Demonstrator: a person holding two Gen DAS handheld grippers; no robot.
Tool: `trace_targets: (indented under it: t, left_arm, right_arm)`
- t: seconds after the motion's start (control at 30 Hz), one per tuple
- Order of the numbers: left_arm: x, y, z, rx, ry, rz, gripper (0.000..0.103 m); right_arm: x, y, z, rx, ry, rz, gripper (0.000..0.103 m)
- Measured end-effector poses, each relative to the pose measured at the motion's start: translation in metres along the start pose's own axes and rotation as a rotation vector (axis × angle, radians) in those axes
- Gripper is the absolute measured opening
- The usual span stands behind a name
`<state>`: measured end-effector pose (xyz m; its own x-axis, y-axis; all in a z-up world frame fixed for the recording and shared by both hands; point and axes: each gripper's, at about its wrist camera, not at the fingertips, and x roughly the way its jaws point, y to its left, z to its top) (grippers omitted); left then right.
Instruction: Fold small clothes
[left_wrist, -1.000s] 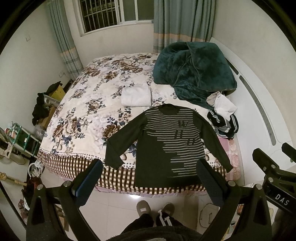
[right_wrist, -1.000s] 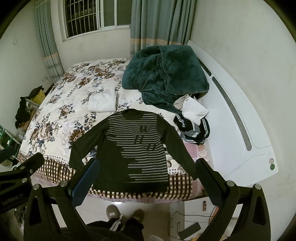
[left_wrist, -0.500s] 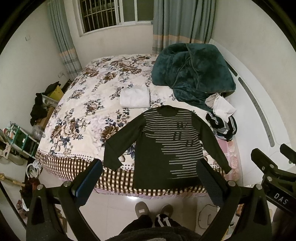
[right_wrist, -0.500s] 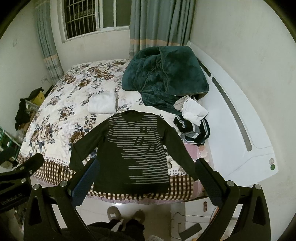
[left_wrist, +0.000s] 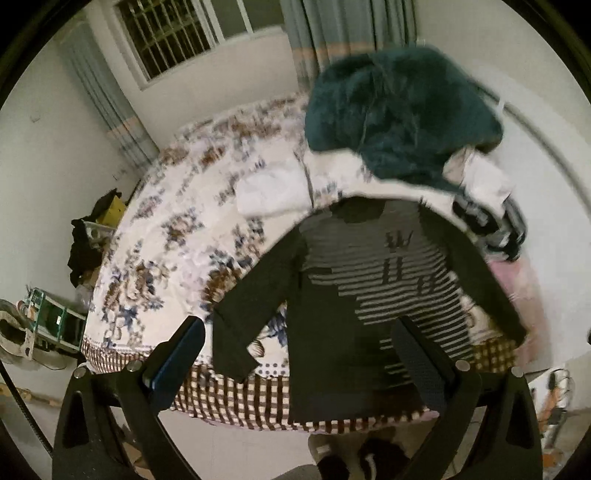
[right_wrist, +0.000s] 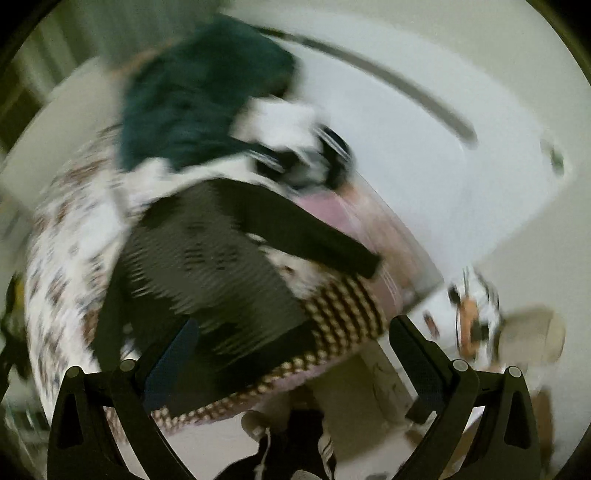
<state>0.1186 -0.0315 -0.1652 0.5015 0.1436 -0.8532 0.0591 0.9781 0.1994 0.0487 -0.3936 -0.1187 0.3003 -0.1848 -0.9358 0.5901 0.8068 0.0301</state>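
Observation:
A dark long-sleeved sweater with grey stripes lies flat, sleeves spread, on the near part of the floral bed; its hem hangs over the bed's checked edge. It also shows, blurred, in the right wrist view. My left gripper is open and empty, above the near edge of the bed over the sweater's hem. My right gripper is open and empty, near the sweater's right hem and sleeve.
A folded white garment lies beyond the sweater. A teal blanket is heaped at the head of the bed, with a pile of black-and-white clothes beside it. Clutter stands on the floor at left. My feet show below.
Both grippers have moved closer to the bed and sweater. The right wrist view has swung to the right and is blurred by motion. Both stay open.

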Motion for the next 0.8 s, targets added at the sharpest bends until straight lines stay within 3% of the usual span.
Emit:
trace_targets:
  t: [0.17,0.27,0.43,0.6,0.7,0.73,0.77,0.8]
  left_arm:
    - [0.112,-0.055,-0.006,0.016,0.134,0.051,0.103]
    - [0.175,-0.089,-0.011,0.036,0.224,0.097,0.103]
    - [0.27,-0.127,-0.023,0.029,0.369,0.115,0.103]
    - [0.329,-0.151,-0.022,0.042,0.418,0.129,0.103]
    - [0.352,-0.158,-0.017,0.034,0.417,0.131,0.103]
    - [0.358,-0.16,-0.015,0.028,0.416,0.129,0.103]
    - [0.363,-0.16,-0.013,0.021,0.414,0.123,0.103]
    - [0.369,-0.159,-0.011,0.012,0.41,0.115,0.103]
  right_arm:
    - [0.16,-0.115,0.011,0.3,0.17,-0.054,0.103]
    - [0.252,-0.168,0.014,0.441,0.224,-0.058,0.103]
    - [0.371,-0.22,0.012,0.624,0.275,-0.054,0.102]
    - [0.446,-0.239,0.016,0.76,0.249,-0.006,0.098]
    - [0.473,-0.229,0.019,0.747,0.243,0.02,0.079]
    - [0.479,-0.22,0.022,0.713,0.238,0.005,0.068]
    - [0.479,-0.213,0.025,0.688,0.22,-0.001,0.05]
    - [0.479,-0.204,0.028,0.656,0.198,-0.01,0.04]
